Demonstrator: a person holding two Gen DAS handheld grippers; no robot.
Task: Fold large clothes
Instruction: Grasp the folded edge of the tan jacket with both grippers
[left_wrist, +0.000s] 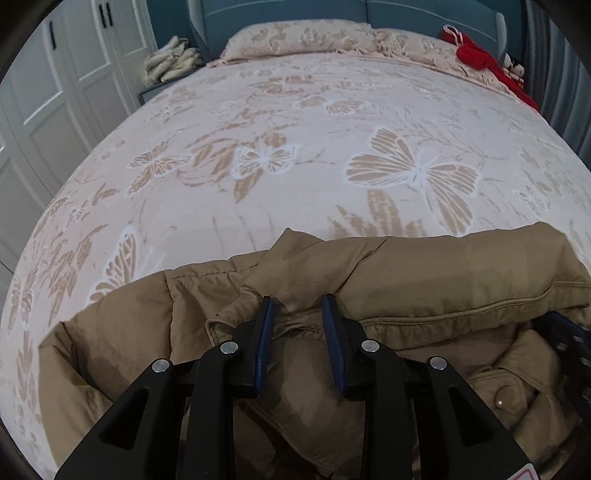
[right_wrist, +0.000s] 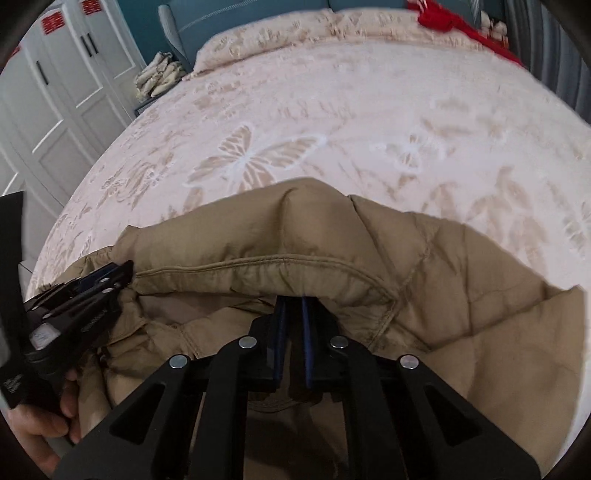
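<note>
A tan padded jacket is bunched at the near edge of a bed covered with a pink butterfly-patterned blanket. The left gripper is seen partly open, a fold of the jacket's stitched edge lying between its blue pads; whether the pads press on it cannot be told. The right gripper is nearly closed, its tips tucked under the jacket's seamed hem, which is pinched there. Red cloth lies by the pillow
</note>
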